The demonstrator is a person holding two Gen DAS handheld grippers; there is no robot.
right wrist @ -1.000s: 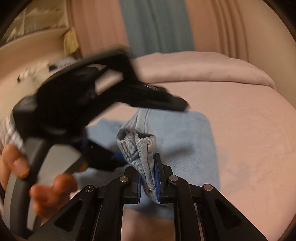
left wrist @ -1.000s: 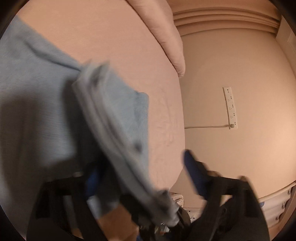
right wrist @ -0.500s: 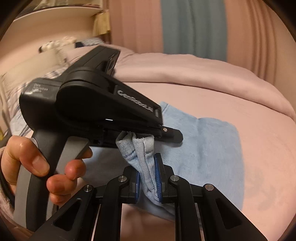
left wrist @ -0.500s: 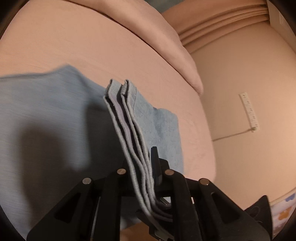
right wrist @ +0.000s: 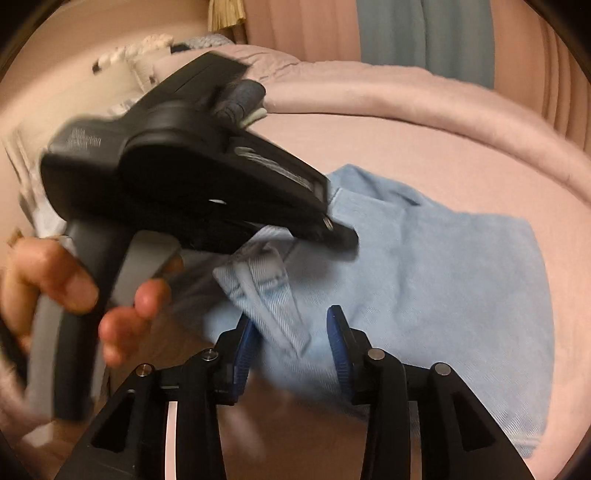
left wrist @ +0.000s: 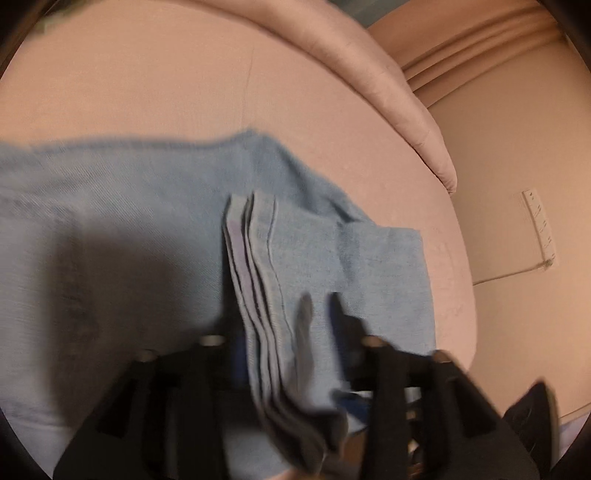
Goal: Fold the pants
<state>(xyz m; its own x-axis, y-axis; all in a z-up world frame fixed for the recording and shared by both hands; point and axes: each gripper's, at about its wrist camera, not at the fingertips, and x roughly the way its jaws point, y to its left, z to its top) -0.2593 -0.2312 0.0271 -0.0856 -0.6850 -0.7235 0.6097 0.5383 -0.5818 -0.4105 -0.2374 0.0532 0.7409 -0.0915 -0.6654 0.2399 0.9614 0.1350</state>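
Light blue denim pants (left wrist: 140,206) lie folded on a pink bed (left wrist: 155,77); they also show in the right wrist view (right wrist: 454,266). My left gripper (left wrist: 284,325) has its jaws apart, with the stacked hem edges (left wrist: 258,266) lying loose between them. My right gripper (right wrist: 291,332) is open too, its blue pads (right wrist: 338,339) standing on either side of a bunched fold of denim (right wrist: 273,295). The left gripper's black body (right wrist: 192,177), held by a hand, crosses the right wrist view just above that fold.
A rolled pink duvet (left wrist: 388,74) runs along the bed's far side. The bed's edge (left wrist: 469,295) drops to the floor, where a white power strip (left wrist: 539,225) lies. Curtains (right wrist: 424,33) hang behind the bed, pillows (right wrist: 133,62) at the left.
Both grippers have opened and let go of the denim. The fold has dropped toward the bed and spread out flatter.
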